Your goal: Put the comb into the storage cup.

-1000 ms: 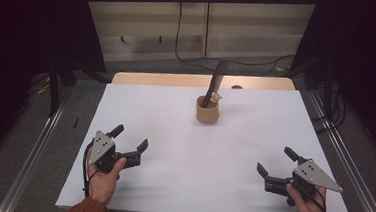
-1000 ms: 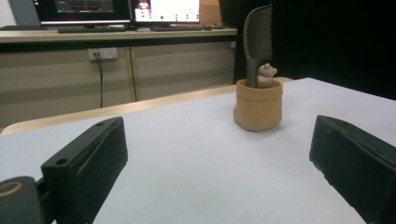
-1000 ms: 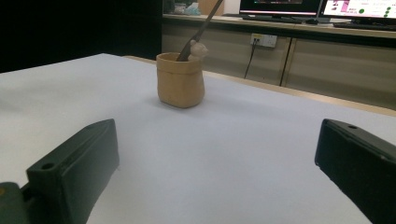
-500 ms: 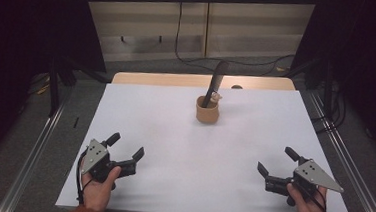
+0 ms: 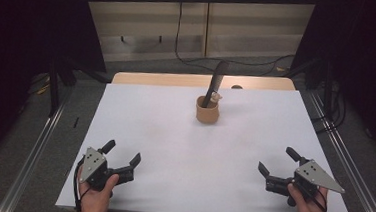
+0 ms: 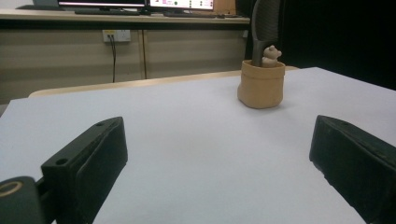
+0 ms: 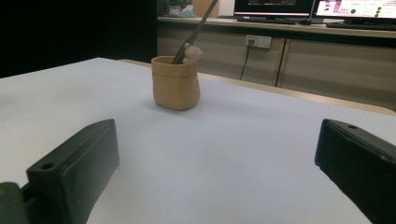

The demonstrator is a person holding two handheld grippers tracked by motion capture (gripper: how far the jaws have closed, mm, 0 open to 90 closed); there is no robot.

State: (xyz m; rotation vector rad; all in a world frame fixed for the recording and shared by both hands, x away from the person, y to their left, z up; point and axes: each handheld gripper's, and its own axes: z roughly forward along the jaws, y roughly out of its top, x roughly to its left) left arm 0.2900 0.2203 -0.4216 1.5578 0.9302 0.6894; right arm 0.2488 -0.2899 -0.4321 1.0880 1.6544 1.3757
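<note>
Pot (image 5: 207,110), comb top cut off, stands well ahead of both wide-open, empty fingers; left gripper (image 5: 121,159) has drawn back.

The left gripper (image 5: 122,156) has drawn back toward the table's (image 5: 173,150) near edge.

Obstacle: a tan cup (image 5: 207,111) stood alone at the far centre of the white table (image 5: 173,150), a dark comb (image 5: 214,83) leaning out of it, rising above the rim.
Left approach: the left gripper (image 5: 122,160), jaws spread, faced bare tabletop all the way to the cup.
Right approach: the right gripper (image 5: 275,168), jaws spread, had the same clear run.
Between grippers: open surface.
Flanks: metal rails (image 5: 32,150) ran along both table sides.
</note>
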